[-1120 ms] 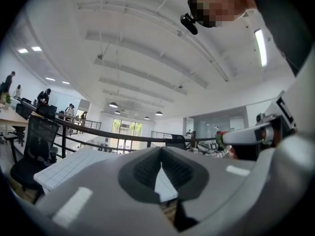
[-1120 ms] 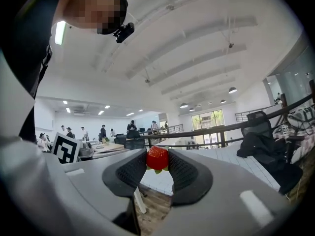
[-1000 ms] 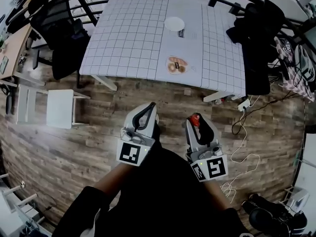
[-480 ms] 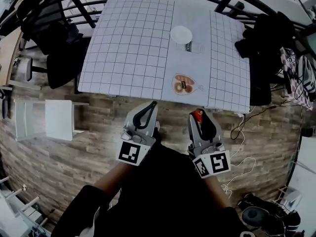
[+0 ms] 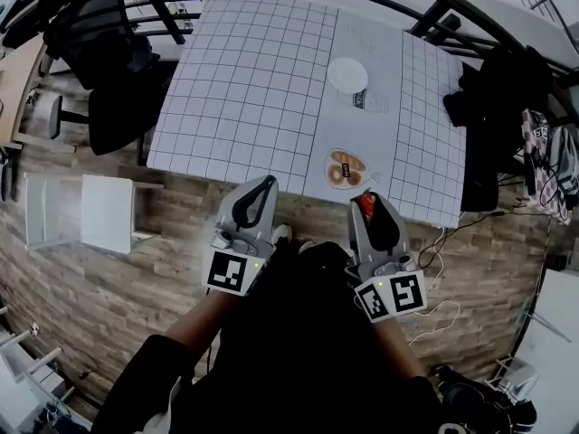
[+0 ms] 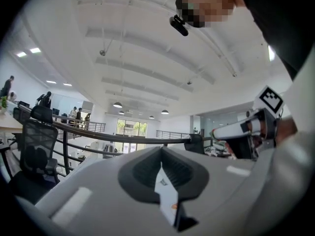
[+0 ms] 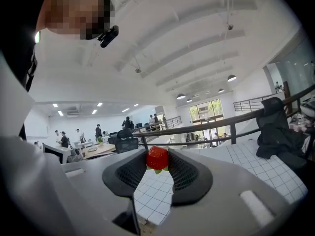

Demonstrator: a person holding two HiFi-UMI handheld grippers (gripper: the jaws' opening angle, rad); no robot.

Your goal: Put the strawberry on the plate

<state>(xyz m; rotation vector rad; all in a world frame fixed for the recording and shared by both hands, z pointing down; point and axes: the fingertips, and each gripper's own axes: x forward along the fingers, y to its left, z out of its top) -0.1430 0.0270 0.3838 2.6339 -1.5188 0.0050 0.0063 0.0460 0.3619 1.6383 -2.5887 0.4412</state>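
One carry step: right gripper (image 5: 365, 206) grasps the strawberry (image 7: 157, 158), left gripper (image 5: 268, 182) clenched empty; next reach far to the plate (image 5: 348, 74)

- plate (image 5: 348, 74): on table (image 5: 244, 89), far side, right of centre
- packet (image 5: 345, 168): on table's near edge, before the plate
- strawberry (image 5: 365, 203): between right gripper (image 5: 367, 199) jaws, just before table's near edge
- chair (image 5: 104, 52): left of table

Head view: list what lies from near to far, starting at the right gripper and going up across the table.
right gripper → strawberry clamped at the tips of its jaws → clear packet with orange-brown contents → white plate
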